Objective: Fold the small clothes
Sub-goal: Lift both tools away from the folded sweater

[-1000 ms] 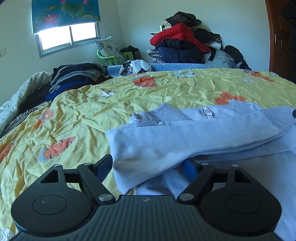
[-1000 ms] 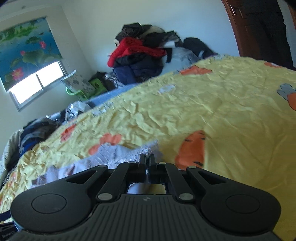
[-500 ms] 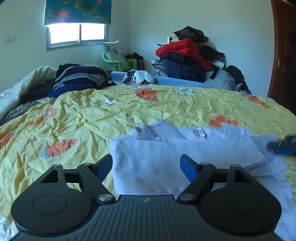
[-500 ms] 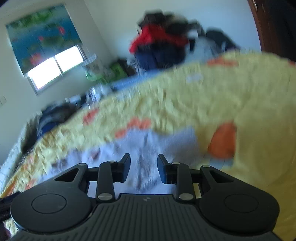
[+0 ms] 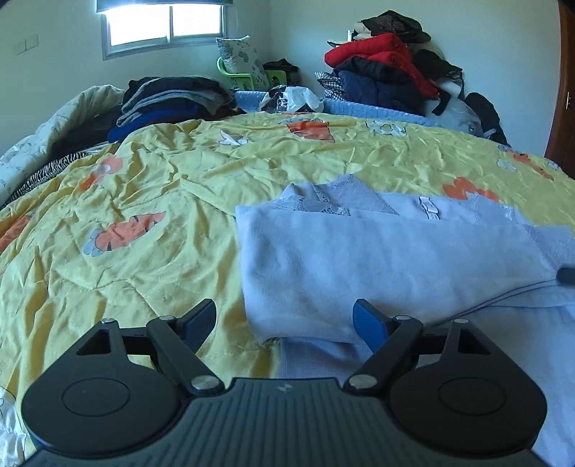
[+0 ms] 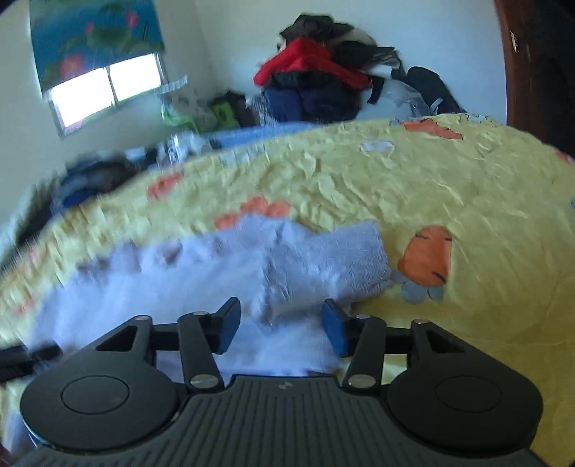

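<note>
My left gripper [image 5: 284,319] is wide apart, my right gripper [image 6: 280,319] has just been opening over the blue top [image 5: 377,258], so I should press the fold flat gently.

Room walled in pale plaster [image 5: 294,32]. Daylight admitted through window [image 5: 165,25], floral blind [image 6: 93,36] half drawn. Bed covered by yellow carrot-print quilt [image 5: 151,186]. Clothes heaped against far wall [image 5: 384,68]. Brown wooden door [image 5: 564,107] seen at right.

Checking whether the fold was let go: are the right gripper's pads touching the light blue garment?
Apart. The right wrist view shows the right gripper, its jaws just opened, with gaps between both pads and the light blue garment.
</note>
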